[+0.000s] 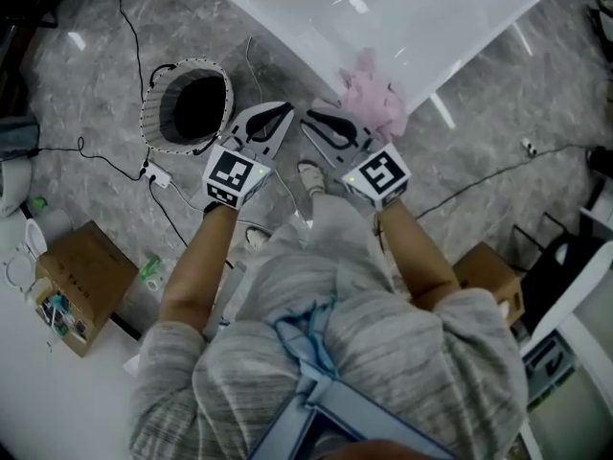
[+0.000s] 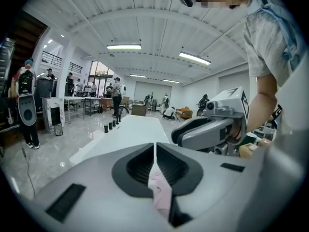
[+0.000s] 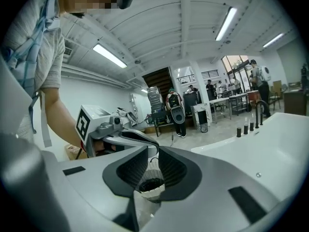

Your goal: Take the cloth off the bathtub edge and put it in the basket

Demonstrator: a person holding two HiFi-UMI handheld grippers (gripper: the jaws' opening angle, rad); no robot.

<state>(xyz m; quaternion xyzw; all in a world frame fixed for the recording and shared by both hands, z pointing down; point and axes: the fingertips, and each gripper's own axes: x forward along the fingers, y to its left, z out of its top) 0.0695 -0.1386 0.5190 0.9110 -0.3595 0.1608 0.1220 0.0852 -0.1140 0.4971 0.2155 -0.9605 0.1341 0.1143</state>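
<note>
Right tongs just beside pink cloth on bathtub edge

I see a big workshop hall: arched ceiling with strip lights, cables and cardboard boxes on the marble floor.

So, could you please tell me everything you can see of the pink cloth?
The pink cloth is soft, fluffy-looking fabric, bunched into a crumpled heap rather than spread flat. It lies draped on the near edge of the white bathtub, by its corner. The right gripper sits just beside it; neither pair of tongs holds it.
</note>
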